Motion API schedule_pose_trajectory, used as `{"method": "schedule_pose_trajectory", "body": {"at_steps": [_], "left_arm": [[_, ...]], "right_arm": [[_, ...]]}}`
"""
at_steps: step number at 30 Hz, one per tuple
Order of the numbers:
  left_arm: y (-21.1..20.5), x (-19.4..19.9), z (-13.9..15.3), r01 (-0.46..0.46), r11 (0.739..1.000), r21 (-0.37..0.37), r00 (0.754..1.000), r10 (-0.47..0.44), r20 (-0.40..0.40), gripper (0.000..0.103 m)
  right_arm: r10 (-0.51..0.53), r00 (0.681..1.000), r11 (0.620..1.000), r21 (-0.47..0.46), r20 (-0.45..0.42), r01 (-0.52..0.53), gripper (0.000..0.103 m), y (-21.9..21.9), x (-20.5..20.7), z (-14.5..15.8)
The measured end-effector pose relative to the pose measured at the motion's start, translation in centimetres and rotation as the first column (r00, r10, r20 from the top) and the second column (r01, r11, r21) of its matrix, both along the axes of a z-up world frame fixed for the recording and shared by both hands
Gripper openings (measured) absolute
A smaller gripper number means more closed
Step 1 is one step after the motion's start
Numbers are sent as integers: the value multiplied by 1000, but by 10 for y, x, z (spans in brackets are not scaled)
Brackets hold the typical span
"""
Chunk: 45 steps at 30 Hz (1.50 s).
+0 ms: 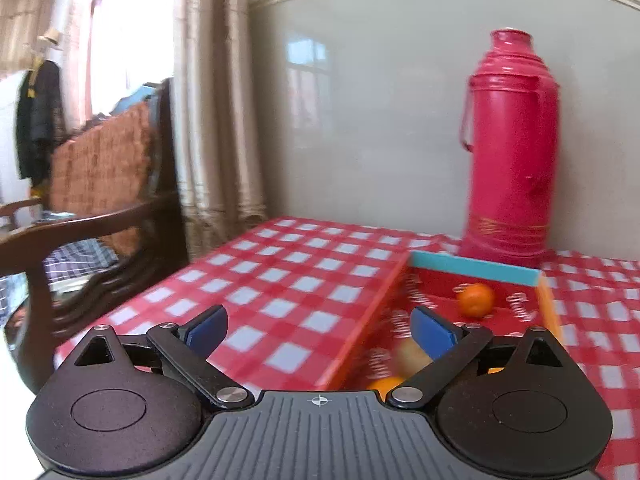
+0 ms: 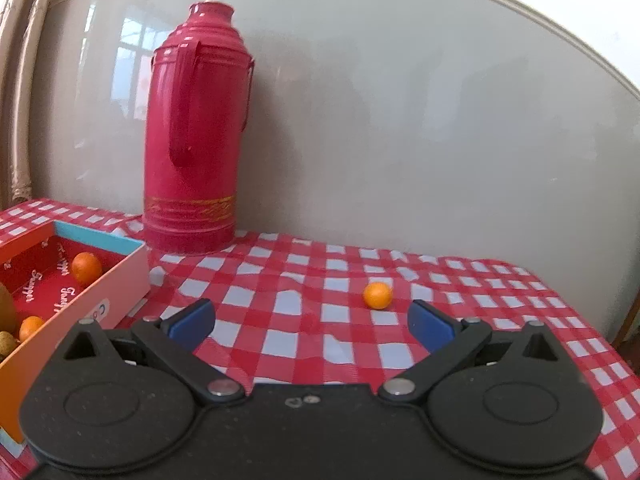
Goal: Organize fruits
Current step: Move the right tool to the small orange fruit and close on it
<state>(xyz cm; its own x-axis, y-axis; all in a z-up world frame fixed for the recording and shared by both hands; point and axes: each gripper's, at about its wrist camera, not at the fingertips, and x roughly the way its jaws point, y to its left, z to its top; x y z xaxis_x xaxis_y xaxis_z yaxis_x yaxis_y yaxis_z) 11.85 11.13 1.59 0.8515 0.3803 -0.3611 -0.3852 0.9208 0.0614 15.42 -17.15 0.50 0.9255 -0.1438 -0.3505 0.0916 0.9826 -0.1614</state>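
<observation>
Both the left gripper (image 1: 320, 326) and right gripper (image 2: 310, 320) are spread empty, 1 orange (image 2: 377, 295) loose beside the box (image 2: 120, 276).

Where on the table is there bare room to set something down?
Bare checked cloth lies left of the box, and between the box and the loose orange. It is crowded inside the box and by the thermos behind it.

Bright daylight from window (image 1: 100, 20), blown out; glossy wall (image 2: 400, 120) reflects panes; motion blur, fisheye-bent edges.
</observation>
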Motion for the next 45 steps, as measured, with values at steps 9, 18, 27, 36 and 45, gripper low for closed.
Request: {"method": "schedule_pose_trajectory", "body": {"at_steps": [9,18,27,36,45], "left_arm": [[15,-22,-22,-129,992,8,991,128,39,100],[21,-28,-26,-247,969,-2,966,247,75,103],[52,-35,-31,-359,929,-87,928,365,70,103],[49,-31,-32,-346,937,-44,934,348,78,103],[50,-34,-30,-352,935,-43,932,355,77,103]], "right_arm": [[39,997,999,-35,-72,-42,97,-7,36,-5],[19,984,999,30,-175,-14,91,-36,84,-15],[-32,972,998,46,-232,44,83,-70,132,-20],[-102,956,988,82,-274,130,68,-101,155,-29],[-98,949,979,141,-300,145,33,-117,167,-35]]}}
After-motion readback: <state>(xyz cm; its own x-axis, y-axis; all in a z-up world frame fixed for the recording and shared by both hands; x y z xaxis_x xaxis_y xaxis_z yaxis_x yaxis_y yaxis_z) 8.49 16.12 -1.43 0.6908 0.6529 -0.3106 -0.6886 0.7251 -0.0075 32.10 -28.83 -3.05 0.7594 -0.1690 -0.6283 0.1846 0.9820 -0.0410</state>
